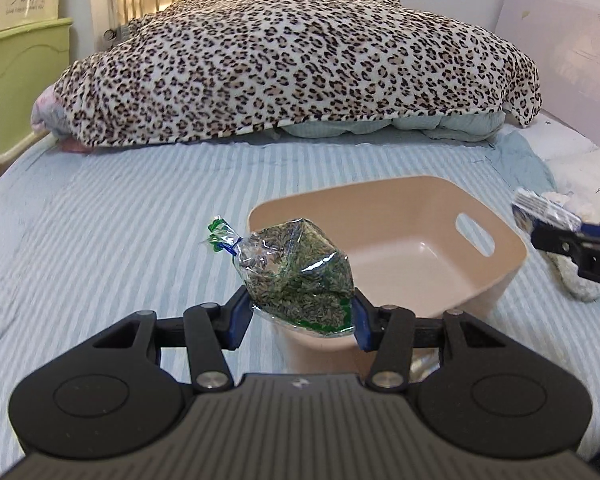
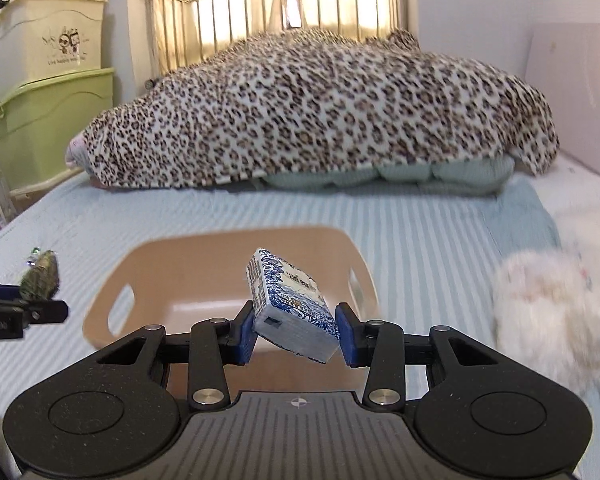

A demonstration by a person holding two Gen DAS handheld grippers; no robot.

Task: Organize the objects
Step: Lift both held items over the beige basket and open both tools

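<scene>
Striped bed sheet (image 1: pixel 120 216) — leopard blanket (image 1: pixel 300 64) heaped behind.

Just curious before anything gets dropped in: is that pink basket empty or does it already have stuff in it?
Empty, as far as shows. The basket's bare floor is visible; the bag and box are held above it in the grippers.

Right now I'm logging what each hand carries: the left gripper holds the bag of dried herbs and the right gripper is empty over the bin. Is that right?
Not quite. The right gripper is shut on a blue-and-white box, as the right wrist view shows. The left gripper does hold the bag of dried herbs, near the beige bin.
</scene>
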